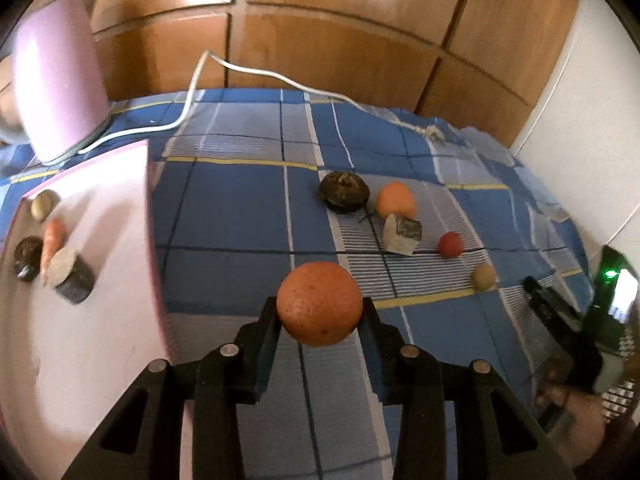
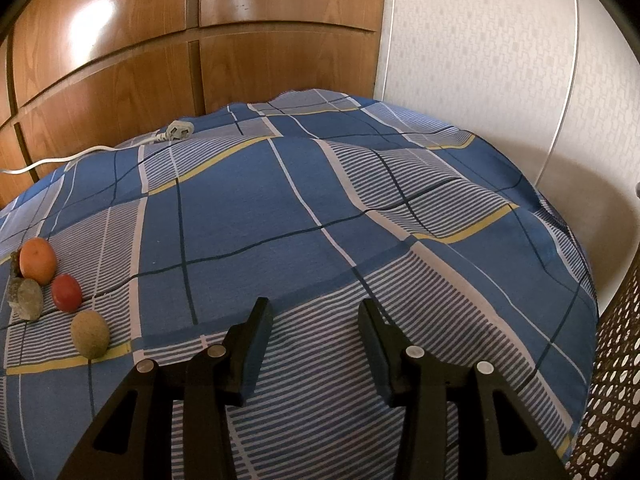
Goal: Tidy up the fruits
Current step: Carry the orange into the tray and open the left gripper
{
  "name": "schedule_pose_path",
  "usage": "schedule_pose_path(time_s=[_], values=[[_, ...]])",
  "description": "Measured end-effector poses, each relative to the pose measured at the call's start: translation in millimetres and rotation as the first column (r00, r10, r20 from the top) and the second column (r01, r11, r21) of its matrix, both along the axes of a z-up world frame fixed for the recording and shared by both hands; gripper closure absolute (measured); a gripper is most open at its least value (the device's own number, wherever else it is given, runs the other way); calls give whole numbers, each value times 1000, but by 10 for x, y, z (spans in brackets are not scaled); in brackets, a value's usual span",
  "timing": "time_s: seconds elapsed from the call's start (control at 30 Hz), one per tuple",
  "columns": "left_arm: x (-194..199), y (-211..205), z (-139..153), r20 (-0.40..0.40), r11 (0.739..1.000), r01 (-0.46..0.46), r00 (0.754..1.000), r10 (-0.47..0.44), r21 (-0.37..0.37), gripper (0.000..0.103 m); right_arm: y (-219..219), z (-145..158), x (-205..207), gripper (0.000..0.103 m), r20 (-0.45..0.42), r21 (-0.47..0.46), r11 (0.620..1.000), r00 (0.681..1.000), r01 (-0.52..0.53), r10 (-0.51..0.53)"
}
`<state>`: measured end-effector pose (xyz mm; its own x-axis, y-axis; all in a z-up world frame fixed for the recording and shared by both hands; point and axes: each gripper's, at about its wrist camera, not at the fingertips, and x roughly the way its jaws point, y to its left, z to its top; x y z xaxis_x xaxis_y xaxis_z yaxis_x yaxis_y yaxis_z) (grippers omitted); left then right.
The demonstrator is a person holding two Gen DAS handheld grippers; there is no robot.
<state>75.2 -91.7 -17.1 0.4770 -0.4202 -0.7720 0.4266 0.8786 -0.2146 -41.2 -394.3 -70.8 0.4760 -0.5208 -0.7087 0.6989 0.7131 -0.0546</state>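
Orange clamped in my left gripper, with the pink tray beside it

My left gripper [image 1: 320, 312] has its fingers pressed on the orange [image 1: 319, 303] from both sides, just right of the pink tray [image 1: 100, 208], whose near wall stands between the fruit and the pieces already inside. I judge the risk is a slip: the pads meet a round skin only at its widest part, so a quick swing toward the tray could roll it out onto the checked cloth [image 1: 240, 216]. Carrying it too low could also clip the tray's wall, or drop it on the carrot [image 1: 53, 246] lying in the tray. My right gripper [image 2: 316, 340] has its fingers apart with nothing between them, well right of the tray, over bare cloth, so it can't catch a fall
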Motion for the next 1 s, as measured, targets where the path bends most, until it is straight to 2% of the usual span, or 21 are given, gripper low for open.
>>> schedule_pose_path(time_s=[0.17,0.37,0.47,0.67,0.93,1.0], values=[[-60,390,178,-1,993,-81,997,81,-83,64,-1,0,4,57,-4,-6,1000,1000,0,0],[109,982,356,-7,961,-225,974,227,-163,64,6,-1,10,57,-9,-11,1000,1000,-1,1],[328,1265,314,-51,935,-313,950,309,-167,64,4,-3,12,57,-10,-13,1000,1000,-1,1],[683,1530,210,-70,910,-395,919,389,-127,64,7,-4,14,57,-11,-14,1000,1000,-1,0],[1055,1550,166,-51,897,-431,902,428,-97,64,14,-3,15,57,-14,-18,1000,1000,-1,1],[1061,1558,155,-46,894,-440,898,438,-84,58,14,-3,16,57,-16,-21,1000,1000,-2,1]])
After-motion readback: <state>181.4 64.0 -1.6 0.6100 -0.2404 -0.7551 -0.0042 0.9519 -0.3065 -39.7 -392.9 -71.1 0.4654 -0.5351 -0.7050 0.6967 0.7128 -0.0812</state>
